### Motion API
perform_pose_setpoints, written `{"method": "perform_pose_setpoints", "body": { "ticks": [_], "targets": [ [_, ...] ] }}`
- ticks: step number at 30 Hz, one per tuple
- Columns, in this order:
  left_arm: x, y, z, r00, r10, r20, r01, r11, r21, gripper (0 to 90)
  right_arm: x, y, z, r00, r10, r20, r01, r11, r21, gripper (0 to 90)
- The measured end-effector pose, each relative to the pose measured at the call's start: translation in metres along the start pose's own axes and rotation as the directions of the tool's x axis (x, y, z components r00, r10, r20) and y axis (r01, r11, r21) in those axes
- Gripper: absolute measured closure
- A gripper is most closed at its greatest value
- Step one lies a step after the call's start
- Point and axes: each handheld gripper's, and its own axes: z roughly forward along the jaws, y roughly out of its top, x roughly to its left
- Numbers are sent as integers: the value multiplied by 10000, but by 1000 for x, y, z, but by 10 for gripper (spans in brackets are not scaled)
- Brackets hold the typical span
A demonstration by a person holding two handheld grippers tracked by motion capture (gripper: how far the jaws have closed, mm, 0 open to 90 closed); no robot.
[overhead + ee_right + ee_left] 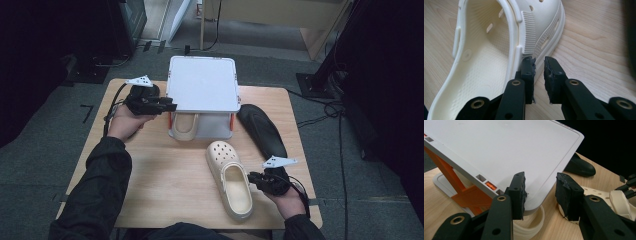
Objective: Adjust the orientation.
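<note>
Two shoes: one cream perforated foam clog (pixel 231 179) lay loose on the wooden table (pixel 165 170), just in front of the white two-tier shoe rack with orange struts (pixel 202 82); its mate, a second cream clog (pixel 185 125), sat under the rack's top shelf.
Black shoe: a dark slip-on shoe (pixel 261 131) lay to the right of the rack, apart from the loose clog.
Left gripper: the left gripper (pixel 169 106) stood beside the rack's left front corner, jaws about half apart, one pad (pixel 518 195) against the shelf edge, nothing held.
Right gripper: the right gripper (pixel 538 65), farther from the rack than the loose clog, stood at that clog's outer side wall, jaws drawn nearly together; the left pad (pixel 527 72) touched the sole rim, but no firm hold showed.
Step in hand: likely taking hold of the loose clog to stow it on the rack.
Next move: it probably called for a sure pinch on the clog's side wall, then a lift toward the rack while the left gripper steadied the shelf.
</note>
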Motion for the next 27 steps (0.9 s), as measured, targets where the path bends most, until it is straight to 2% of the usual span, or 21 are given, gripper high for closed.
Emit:
{"method": "perform_pose_setpoints", "body": {
  "ticks": [9, 11, 15, 18, 21, 24, 27],
  "targets": [
    [0, 0, 0, 10000, 3, -22, -3, 10000, -20, 599, 9, 5, 8, 9996, -117, -250, 116, 9999, -33, 756],
    [0, 0, 0, 10000, 6, -29, -6, 10000, -30, 599, 12, 6, 12, 9990, -306, -322, 310, 9994, 119, 755],
    [0, 0, 0, 10000, 3, -4, -3, 10000, -48, 599, 12, 8, 13, 9990, -133, -420, 135, 9999, 45, 684],
    [0, 0, 0, 10000, 2, -1, -2, 10000, -52, 599, 10, 8, 12, 9992, -238, -312, 242, 9996, 135, 664],
    [0, -1, 0, 10000, -1, -10, 1, 10000, -57, 599, 9, 10, 8, 9991, -308, -279, 308, 9995, -6, 636],
    [0, -1, 0, 10000, 18, -32, -18, 10000, -46, 599, 12, 13, 3, 9971, -758, -69, 756, 9968, -265, 617],
    [0, -1, 0, 10000, 35, -37, -35, 10000, -46, 599, 10, 18, -5, 9988, -463, -178, 446, 9953, -865, 595]
  ]
}}
